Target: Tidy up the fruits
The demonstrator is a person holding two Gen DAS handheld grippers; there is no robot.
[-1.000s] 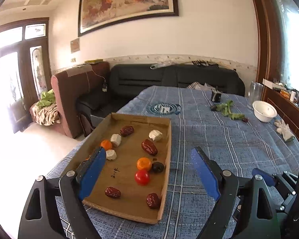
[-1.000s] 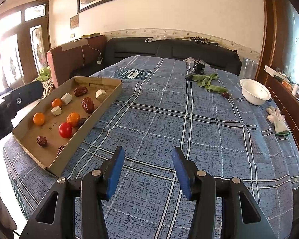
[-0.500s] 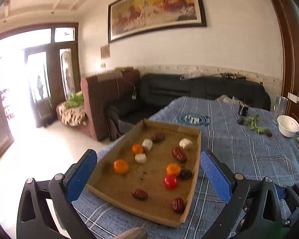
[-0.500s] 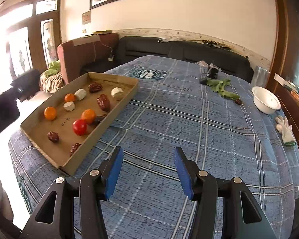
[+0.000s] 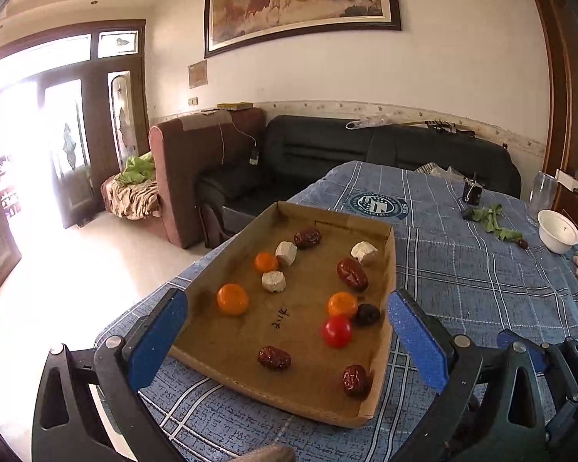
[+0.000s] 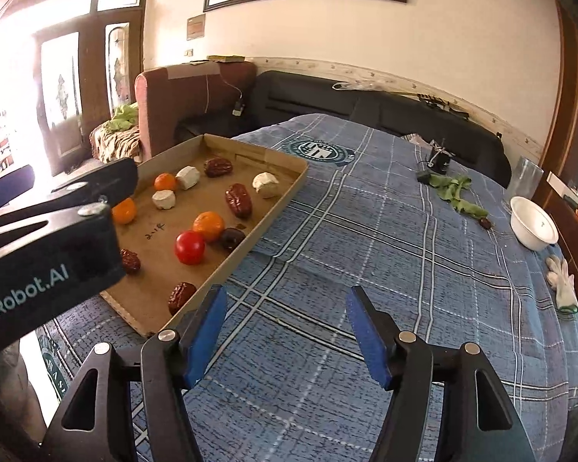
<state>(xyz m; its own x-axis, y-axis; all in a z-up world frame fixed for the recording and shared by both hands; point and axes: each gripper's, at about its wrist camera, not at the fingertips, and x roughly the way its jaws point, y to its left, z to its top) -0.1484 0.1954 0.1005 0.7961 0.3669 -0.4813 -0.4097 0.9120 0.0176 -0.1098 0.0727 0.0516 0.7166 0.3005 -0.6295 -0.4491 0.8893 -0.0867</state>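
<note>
The fruits lie loose in a shallow cardboard tray (image 5: 391, 254) on the blue plaid surface (image 6: 385, 254): three small oranges (image 5: 232, 299), wrinkled red dates (image 5: 352, 273), one glossy cherry tomato (image 5: 336, 331), a dark plum-like fruit (image 5: 367, 314) and three chalky white chunks (image 5: 273, 281). Kinds sit mixed, not grouped, so sorting appears unfinished. The left gripper (image 5: 285, 333) hovers over the tray's near edge, fingers wide and empty; the right gripper (image 6: 285, 329) hangs over bare cloth beside the tray, fingers likewise spread, holding nothing.
</note>
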